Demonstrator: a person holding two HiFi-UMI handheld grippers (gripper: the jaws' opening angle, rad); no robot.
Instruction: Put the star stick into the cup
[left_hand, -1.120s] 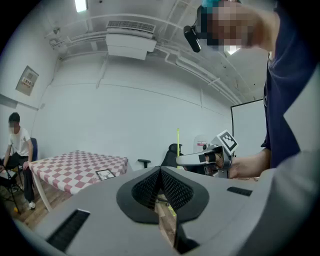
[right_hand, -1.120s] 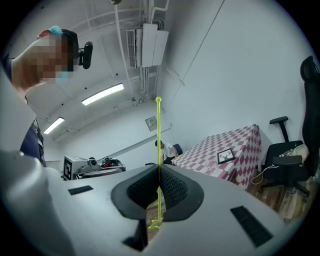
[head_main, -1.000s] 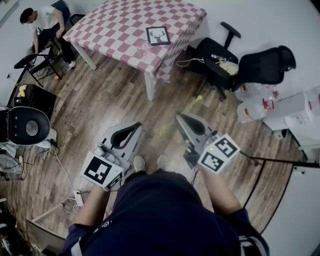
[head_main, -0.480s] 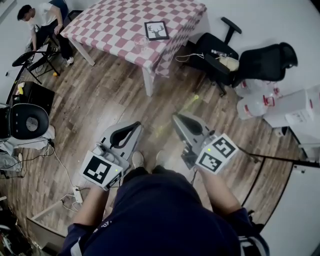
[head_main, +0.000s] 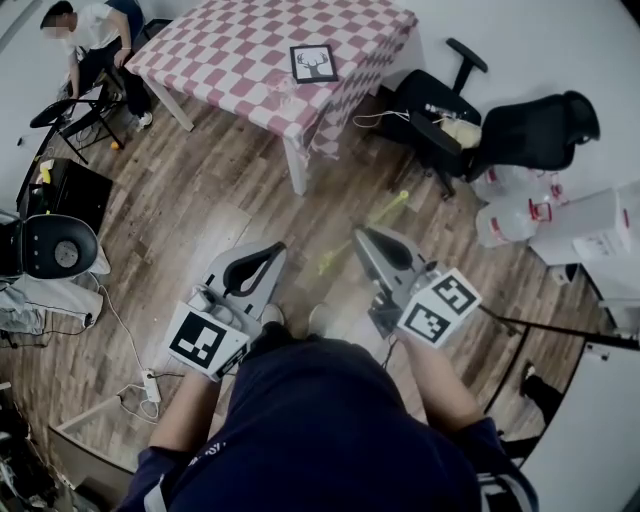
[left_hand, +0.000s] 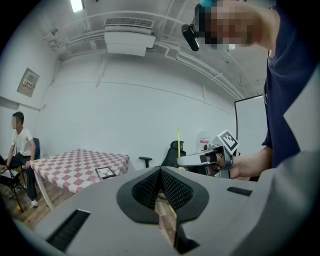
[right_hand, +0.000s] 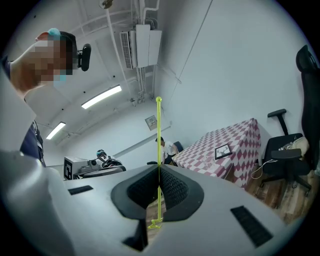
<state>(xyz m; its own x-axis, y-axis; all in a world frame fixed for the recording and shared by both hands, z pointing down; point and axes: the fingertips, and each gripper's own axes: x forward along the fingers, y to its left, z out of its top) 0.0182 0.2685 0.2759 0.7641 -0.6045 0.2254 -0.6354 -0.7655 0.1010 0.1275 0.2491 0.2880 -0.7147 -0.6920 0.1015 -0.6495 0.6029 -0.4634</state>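
Note:
My right gripper (head_main: 363, 239) is shut on the thin yellow-green star stick (head_main: 392, 203), which sticks out past both sides of the jaws above the wooden floor. In the right gripper view the stick (right_hand: 159, 140) runs straight up between the pads of that gripper (right_hand: 159, 172), its small bent end below them. My left gripper (head_main: 271, 251) hangs beside it at the left, jaws closed with nothing between them (left_hand: 160, 174). A faint clear thing (head_main: 286, 92) on the checked table (head_main: 230, 55) may be the cup; I cannot tell.
A framed deer picture (head_main: 313, 64) lies on the table. Black office chairs (head_main: 440, 115) (head_main: 535, 125) and large water bottles (head_main: 505, 220) stand at the right. A seated person (head_main: 85, 40) is at the far left, a black stool (head_main: 55, 250) and floor cables nearer.
Both grippers keep nearly the same place in front of the person. The stick stays gripped. The head view has shifted slightly.

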